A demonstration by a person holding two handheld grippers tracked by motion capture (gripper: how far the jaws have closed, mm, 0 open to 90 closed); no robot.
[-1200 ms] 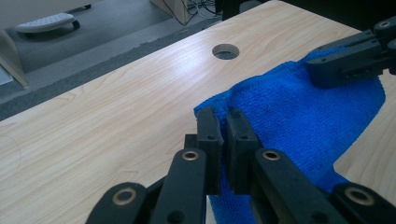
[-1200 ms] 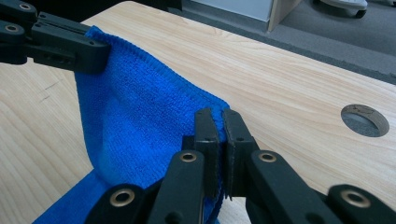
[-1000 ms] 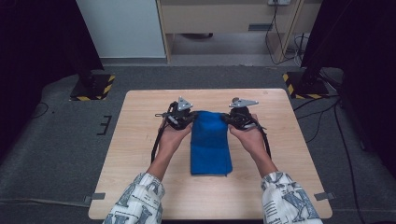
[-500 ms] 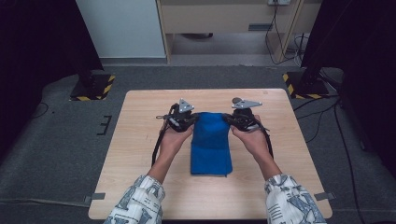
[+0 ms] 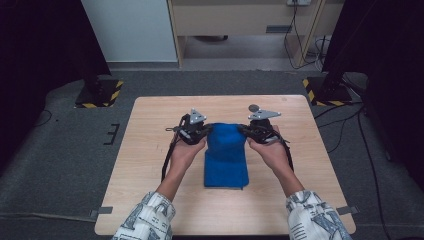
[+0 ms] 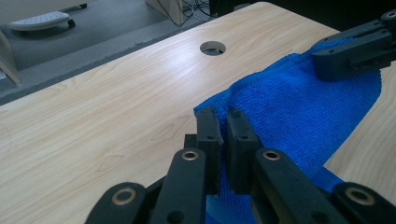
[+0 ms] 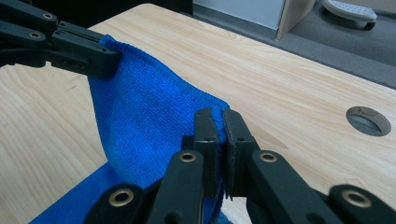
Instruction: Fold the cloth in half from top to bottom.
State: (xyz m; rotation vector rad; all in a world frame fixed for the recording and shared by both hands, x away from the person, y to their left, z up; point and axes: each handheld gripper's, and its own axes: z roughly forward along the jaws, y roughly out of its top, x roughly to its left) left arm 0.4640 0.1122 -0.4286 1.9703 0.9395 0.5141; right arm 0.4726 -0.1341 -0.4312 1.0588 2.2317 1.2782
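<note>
Two corners pinched, one per tongs. Left tongs clamped on far-left corner of towel; right tongs clamped on far-right corner. Same grip seen close: left tongs with blue cloth squeezed in the slit between jaws, right tongs likewise, nothing but a fold of towel between.

Towel on bench, centre, between the two hands. Folded strip, long axis running far-to-near, toward the person. Far edge raised off the wood and stretched between the tongs; near end lying flat, free. In left gripper view towel sags down from held edge toward bench.

Key relation: held edge crosswise, loose length trailing straight toward the person from both tongs. Both hands equally near, set level either side of the strip. Probable next: lift and carry far edge over near end to fold, or raise to shake out. Needs both tongs travelling together, parallel to long axis, else a skewed fold.

Cable hole beyond, well apart from cloth.
</note>
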